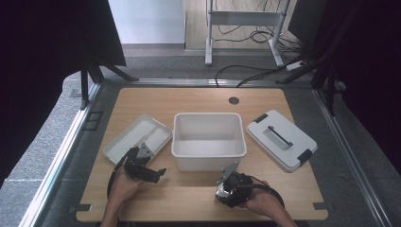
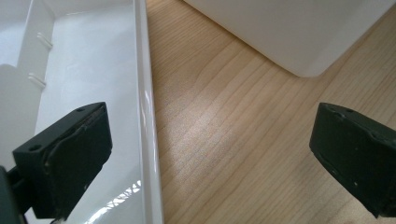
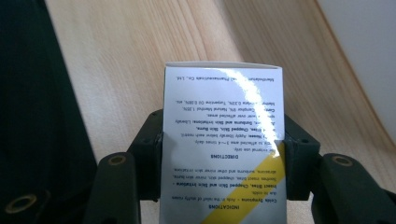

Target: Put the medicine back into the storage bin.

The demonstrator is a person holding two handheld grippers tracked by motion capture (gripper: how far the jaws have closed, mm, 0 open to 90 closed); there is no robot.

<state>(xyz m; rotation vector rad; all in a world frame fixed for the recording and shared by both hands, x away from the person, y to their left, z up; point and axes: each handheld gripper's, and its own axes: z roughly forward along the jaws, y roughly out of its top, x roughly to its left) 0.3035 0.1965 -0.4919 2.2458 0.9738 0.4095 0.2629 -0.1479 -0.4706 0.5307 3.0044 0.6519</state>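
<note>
My right gripper is at the table's front, just before the white bin. In the right gripper view its two black jaws press on both sides of a small white carton with printed text and a yellow stripe; the right gripper is shut on it. In the high view the carton shows as a pale patch at the jaws. My left gripper rests near the front left, beside the shallow white tray. In its own view the left gripper stands wide open over the tray rim and bare wood.
The deep white bin stands in the table's middle and looks empty. A white lid with a dark handle lies to its right. The wooden table has a cable hole at the back. Dark curtains hang on both sides.
</note>
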